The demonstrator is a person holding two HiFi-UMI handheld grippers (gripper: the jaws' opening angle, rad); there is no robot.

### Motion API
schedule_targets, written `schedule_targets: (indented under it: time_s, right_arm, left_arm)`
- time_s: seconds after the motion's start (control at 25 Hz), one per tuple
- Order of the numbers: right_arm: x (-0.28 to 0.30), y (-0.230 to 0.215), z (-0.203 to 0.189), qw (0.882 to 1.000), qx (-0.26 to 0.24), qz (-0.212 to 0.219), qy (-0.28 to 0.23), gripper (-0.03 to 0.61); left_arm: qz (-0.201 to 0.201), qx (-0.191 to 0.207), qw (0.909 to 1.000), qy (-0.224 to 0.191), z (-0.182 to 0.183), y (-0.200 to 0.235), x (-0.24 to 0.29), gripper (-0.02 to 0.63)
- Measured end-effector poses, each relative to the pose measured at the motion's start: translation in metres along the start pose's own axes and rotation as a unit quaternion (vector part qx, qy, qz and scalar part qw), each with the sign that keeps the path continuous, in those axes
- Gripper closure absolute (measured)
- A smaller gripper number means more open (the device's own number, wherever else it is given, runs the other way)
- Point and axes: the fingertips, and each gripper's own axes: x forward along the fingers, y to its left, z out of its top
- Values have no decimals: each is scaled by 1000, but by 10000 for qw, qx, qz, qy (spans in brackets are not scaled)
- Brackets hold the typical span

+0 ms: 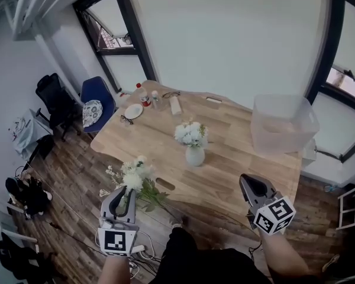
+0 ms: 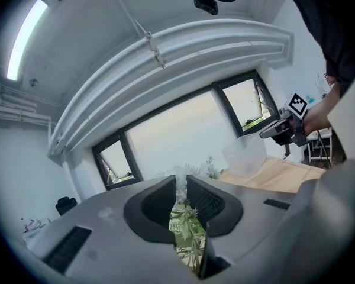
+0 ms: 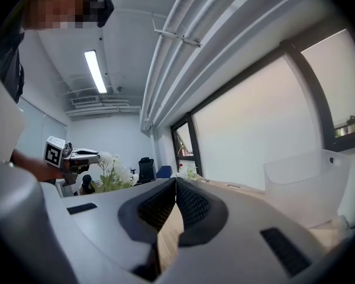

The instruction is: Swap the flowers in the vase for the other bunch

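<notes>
A white vase (image 1: 194, 157) stands mid-table on the wooden table (image 1: 236, 158), with white flowers (image 1: 191, 134) in it. A second bunch of white flowers (image 1: 134, 177) on green stems hangs off the table's near left edge, with my left gripper (image 1: 126, 192) shut on it. In the left gripper view the green stems (image 2: 187, 229) are pinched between the jaws, with blooms (image 2: 181, 174) beyond them. My right gripper (image 1: 247, 183) is held over the table's near right part, well short of the vase. Its jaws (image 3: 174, 185) meet with nothing between them.
A clear plastic bin (image 1: 282, 123) stands at the table's far right. A plate (image 1: 134, 110), bottles (image 1: 144, 94) and glasses (image 1: 126, 120) lie at the far left end. A blue chair (image 1: 98, 104) and a black office chair (image 1: 54, 99) stand on the floor at the left.
</notes>
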Motion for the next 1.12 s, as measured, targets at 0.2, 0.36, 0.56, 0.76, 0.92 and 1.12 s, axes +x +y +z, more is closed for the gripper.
schedule_targets:
  time_s: [0.2, 0.36, 0.56, 0.76, 0.92, 1.12]
  right_arm:
    - [26, 6, 5, 10000, -15, -35, -11, 552]
    - [52, 10, 4, 10000, -41, -49, 45, 552]
    - [90, 10, 14, 9997, -150, -175, 33, 552]
    - [136, 13, 28, 9993, -212, -291, -51, 552]
    - [168, 11, 38, 9982, -364, -480, 28, 551]
    - [197, 4, 40, 9962, -300, -818, 85, 549]
  left_arm:
    - [-226, -42, 9997, -105, -5, 15, 31, 555]
    - [-400, -125, 9990, -165, -15, 24, 55, 555]
    - [-632, -138, 9976, -233, -27, 48, 90, 555]
    - [-912, -37, 9951, -386, -31, 74, 130, 555]
    - [-1161, 31, 9917, -545, -33, 95, 168, 555]
    - [-1598, 359, 9841, -681, -41, 106, 209, 555]
